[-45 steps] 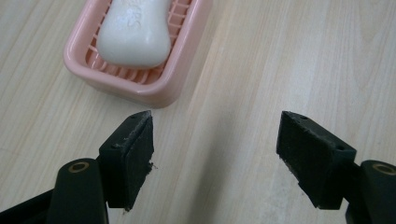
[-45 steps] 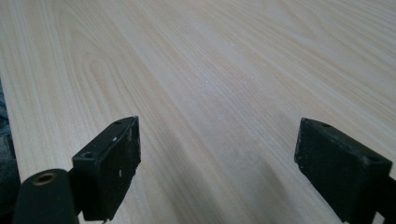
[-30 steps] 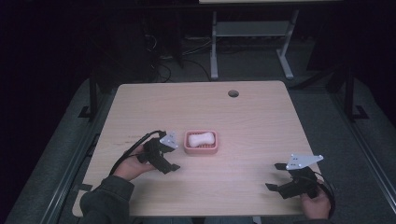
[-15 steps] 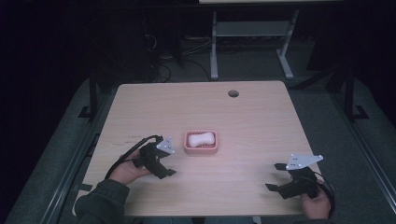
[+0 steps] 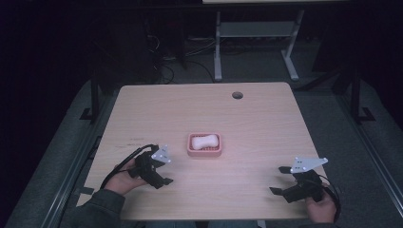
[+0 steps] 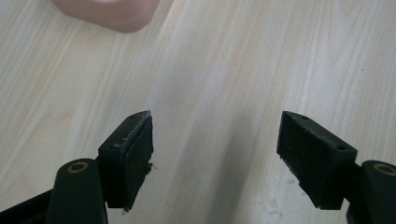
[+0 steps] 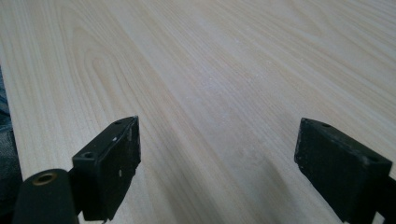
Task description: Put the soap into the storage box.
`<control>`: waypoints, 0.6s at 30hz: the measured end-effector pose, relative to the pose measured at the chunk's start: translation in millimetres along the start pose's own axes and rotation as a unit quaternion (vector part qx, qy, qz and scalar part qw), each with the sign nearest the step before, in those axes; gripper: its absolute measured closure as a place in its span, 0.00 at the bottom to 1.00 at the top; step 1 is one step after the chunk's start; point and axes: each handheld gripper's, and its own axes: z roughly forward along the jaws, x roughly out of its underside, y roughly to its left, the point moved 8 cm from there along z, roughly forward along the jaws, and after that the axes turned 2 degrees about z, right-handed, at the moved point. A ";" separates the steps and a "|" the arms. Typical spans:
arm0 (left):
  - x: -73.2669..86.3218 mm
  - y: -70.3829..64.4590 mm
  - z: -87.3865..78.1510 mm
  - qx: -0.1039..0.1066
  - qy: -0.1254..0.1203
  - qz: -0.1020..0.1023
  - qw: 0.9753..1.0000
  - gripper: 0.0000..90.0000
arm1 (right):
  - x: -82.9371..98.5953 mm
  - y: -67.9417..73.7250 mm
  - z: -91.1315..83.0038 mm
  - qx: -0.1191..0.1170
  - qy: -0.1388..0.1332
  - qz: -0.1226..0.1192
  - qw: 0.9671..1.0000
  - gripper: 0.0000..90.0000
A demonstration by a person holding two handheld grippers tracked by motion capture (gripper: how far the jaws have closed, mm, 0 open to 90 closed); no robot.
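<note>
High view: we see the left hand-held gripper (image 5: 159, 167), jaws wide and empty, pulled back to the near left from the pink dish (image 5: 204, 145) holding a white bar (image 5: 205, 141) mid-table (image 5: 256, 123); the right hand-held gripper (image 5: 290, 187) waits open, suggesting placement is done.

A dish (image 5: 204, 145) sat on the table (image 5: 266, 123) just left of frame centre, with a bar (image 5: 204, 141) lying in it. The left gripper (image 5: 159, 173) lay at lower left of the frame, below and left of the dish, near but apart from it. The right gripper (image 5: 283, 183) lay at lower right, well apart from the dish. A hole (image 5: 237, 95) sat in the tabletop at upper centre, right of the dish. A stand (image 5: 256, 33) stood on the floor beyond the table's far edge, at top centre.
</note>
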 end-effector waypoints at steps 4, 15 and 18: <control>6.5 -1.8 -1.2 -0.001 -0.002 -0.004 1.000 0.30 | -0.2 0.2 0.7 -0.001 0.000 -0.001 1.000 0.16; 18.5 -7.4 -5.5 -0.007 -0.006 -0.011 1.000 0.30 | -0.1 0.8 0.5 -0.001 0.003 -0.003 1.000 0.16; 24.6 -11.8 -4.9 -0.009 -0.004 -0.012 1.000 0.29 | -0.4 1.3 0.5 -0.001 0.002 -0.003 1.000 0.16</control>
